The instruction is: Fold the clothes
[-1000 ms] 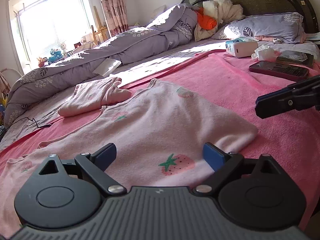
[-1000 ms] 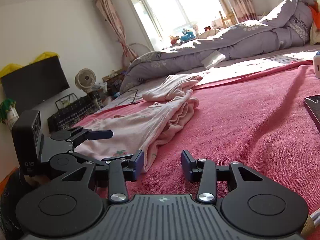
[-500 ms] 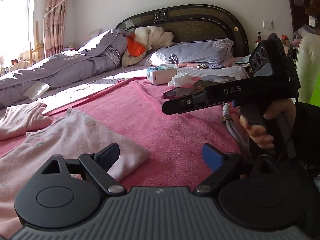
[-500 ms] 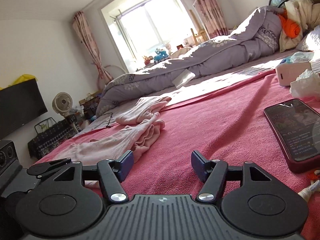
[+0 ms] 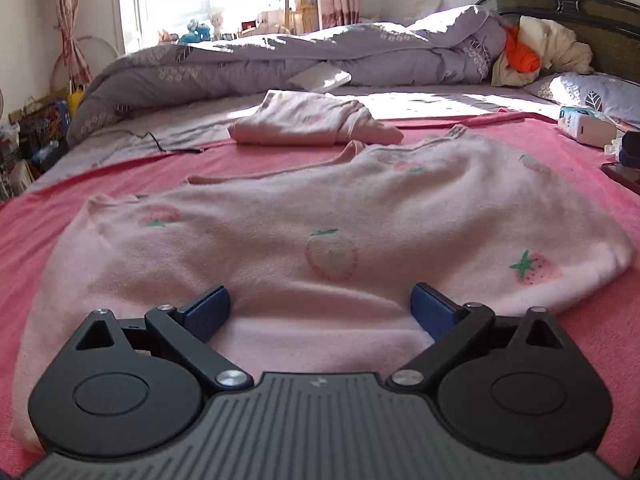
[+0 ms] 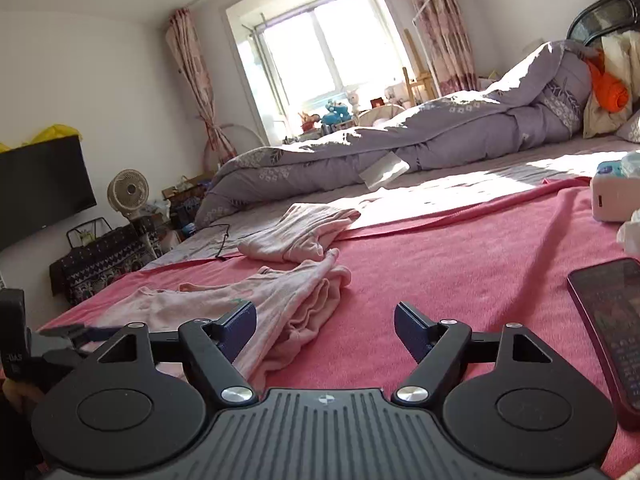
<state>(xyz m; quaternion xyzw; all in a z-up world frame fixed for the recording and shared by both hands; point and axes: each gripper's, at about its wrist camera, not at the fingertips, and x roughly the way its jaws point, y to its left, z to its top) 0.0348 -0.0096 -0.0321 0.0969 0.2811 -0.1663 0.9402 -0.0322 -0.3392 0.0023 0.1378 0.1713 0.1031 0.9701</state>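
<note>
A pink strawberry-print top (image 5: pixel 320 224) lies folded lengthwise on the pink blanket (image 5: pixel 120 172). My left gripper (image 5: pixel 320 306) is open and empty, just above its near edge. A folded pink garment (image 5: pixel 312 124) lies behind it. In the right wrist view the top (image 6: pixel 280 296) shows from its right end, with the folded garment (image 6: pixel 300 232) beyond. My right gripper (image 6: pixel 325 322) is open and empty, low over the blanket beside the top's end. The left gripper (image 6: pixel 60 336) shows at the far left of that view.
A phone (image 6: pixel 612 320) lies on the blanket at the right, with a white box (image 6: pixel 612 196) behind it. A purple duvet (image 5: pixel 280 64) runs along the far side of the bed. Pillows and the headboard (image 5: pixel 580 12) are at the right. A black cable (image 5: pixel 160 144) lies by the blanket's edge.
My left gripper has swung back from facing the headboard and the other hand to face the top squarely. My right gripper has turned slightly left toward the top's end. Both stayed open.
</note>
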